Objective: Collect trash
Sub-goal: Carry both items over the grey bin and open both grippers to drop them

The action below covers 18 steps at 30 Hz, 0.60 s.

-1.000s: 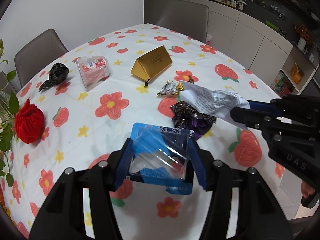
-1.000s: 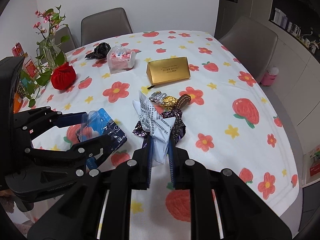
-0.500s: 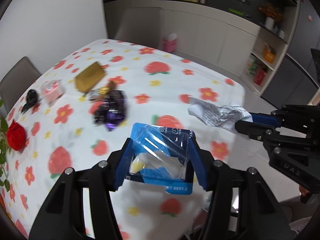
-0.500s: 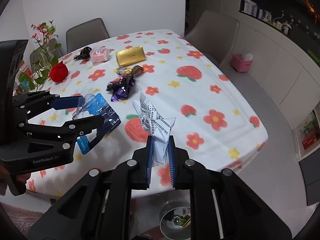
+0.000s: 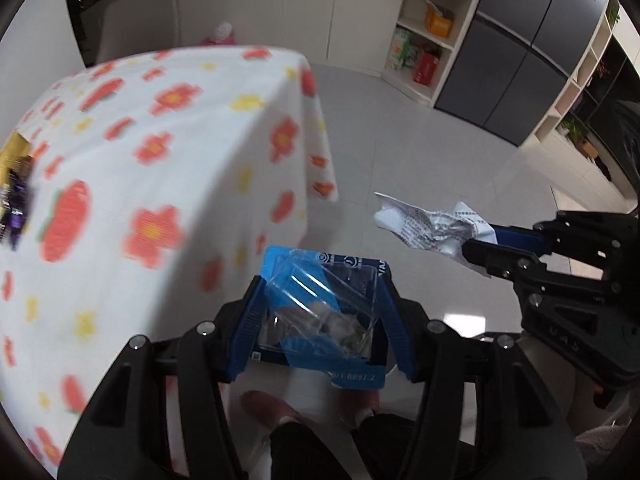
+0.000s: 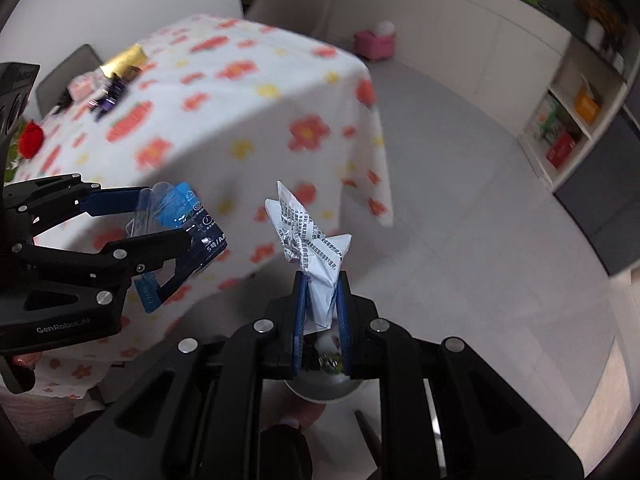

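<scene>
My left tool [image 5: 320,312] clamps a clear plastic blister pack on blue card [image 5: 320,300]; my right tool [image 6: 322,312] pinches a crumpled white printed paper wrapper [image 6: 312,248], both off the flowered table [image 5: 160,140], above the floor.

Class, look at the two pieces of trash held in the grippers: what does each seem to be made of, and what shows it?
Blister pack: clear, glossy moulded plastic on blue printed card, probably; it shows glints and you see through it.
Crumpled wrapper: white, matte, printed paper or thin foil-lined film, unclear which; it holds sharp creases.
</scene>
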{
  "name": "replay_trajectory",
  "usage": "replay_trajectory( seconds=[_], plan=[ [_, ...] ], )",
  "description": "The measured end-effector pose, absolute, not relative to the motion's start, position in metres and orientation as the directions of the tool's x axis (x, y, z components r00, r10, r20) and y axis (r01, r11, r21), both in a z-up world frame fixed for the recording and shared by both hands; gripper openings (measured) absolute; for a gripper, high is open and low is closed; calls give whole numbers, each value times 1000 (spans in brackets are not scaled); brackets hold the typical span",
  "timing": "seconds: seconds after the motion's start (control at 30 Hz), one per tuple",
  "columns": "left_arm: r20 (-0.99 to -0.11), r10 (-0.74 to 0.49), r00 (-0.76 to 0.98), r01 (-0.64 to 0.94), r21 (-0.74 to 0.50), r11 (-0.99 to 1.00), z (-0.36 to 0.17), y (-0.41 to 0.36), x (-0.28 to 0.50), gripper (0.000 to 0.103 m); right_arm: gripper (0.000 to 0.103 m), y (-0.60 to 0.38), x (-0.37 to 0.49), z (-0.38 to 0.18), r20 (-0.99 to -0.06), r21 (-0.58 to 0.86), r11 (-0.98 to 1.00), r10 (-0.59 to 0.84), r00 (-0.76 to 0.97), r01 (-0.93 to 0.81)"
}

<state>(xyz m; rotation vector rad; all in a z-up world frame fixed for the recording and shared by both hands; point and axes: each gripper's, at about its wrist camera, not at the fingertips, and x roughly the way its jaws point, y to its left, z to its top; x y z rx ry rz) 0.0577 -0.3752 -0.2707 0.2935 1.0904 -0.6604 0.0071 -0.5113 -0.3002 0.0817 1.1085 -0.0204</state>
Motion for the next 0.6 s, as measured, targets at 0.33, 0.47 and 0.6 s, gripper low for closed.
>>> replay_trajectory(
  seconds=[0.33, 0.47, 0.6],
  plan=[
    [-955, -268, 126, 670, -118, 733, -452, -440, 44, 57, 14, -535, -25, -481, -971, 64, 967, 2, 241, 247],
    [-969, -236, 74, 704, -117, 700, -523, -454, 39, 57, 14, -537, -29, -552, -981, 79, 957, 25, 191, 279],
    [-973, -228, 32, 731, -133, 669, -581, -463, 38, 57, 15, -535, -29, -603, -984, 98, 955, 51, 168, 281]
  ],
)
